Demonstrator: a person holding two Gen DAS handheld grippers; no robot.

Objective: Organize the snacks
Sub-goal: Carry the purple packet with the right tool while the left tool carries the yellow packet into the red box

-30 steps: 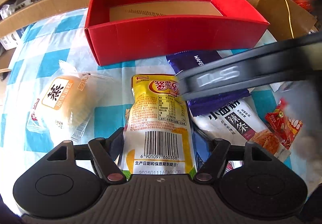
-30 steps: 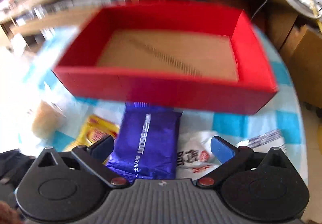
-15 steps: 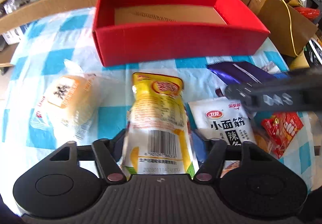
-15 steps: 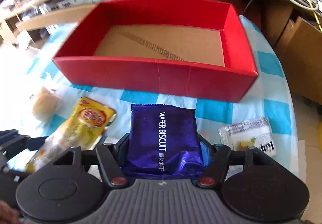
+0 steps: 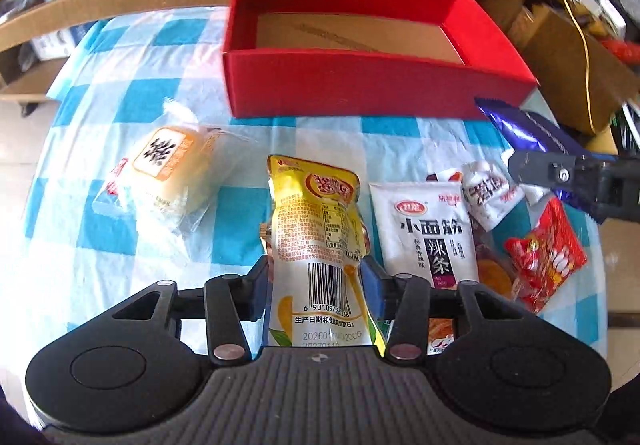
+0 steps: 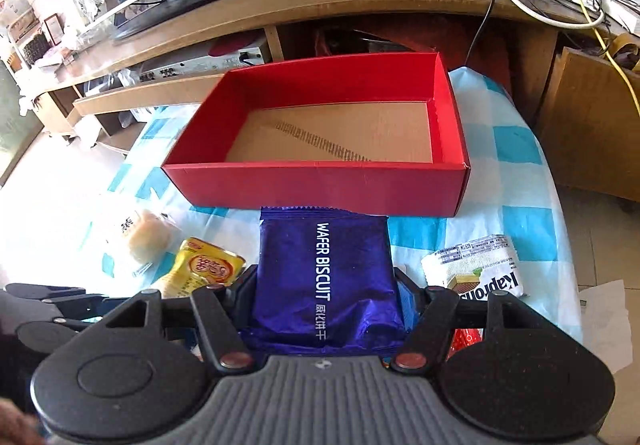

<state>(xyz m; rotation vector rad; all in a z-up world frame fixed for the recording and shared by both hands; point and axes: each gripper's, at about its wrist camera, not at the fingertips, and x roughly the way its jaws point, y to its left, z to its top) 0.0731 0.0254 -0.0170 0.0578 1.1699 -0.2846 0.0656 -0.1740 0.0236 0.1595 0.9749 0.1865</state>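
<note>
An empty red box (image 5: 360,85) with a cardboard floor stands at the far side of the checked table; it also shows in the right wrist view (image 6: 320,181). My left gripper (image 5: 316,281) is shut on a yellow snack pouch (image 5: 316,229) and holds it above the table. My right gripper (image 6: 326,293) is shut on a purple wafer biscuit pack (image 6: 324,277), lifted in front of the box. That pack (image 5: 524,129) and the right gripper show at the right of the left wrist view.
On the blue-checked cloth (image 5: 120,117) lie a wrapped bun (image 5: 168,173), a white spicy-strip pack (image 5: 428,229), a small white packet (image 5: 488,193) and a red packet (image 5: 548,249). A white wafer packet (image 6: 476,269) lies right. A wooden desk (image 6: 360,5) stands behind.
Both grippers have risen and pulled back with their snacks. The right gripper closed on the purple pack and lifted it off to the right, uncovering the white packs beneath.
</note>
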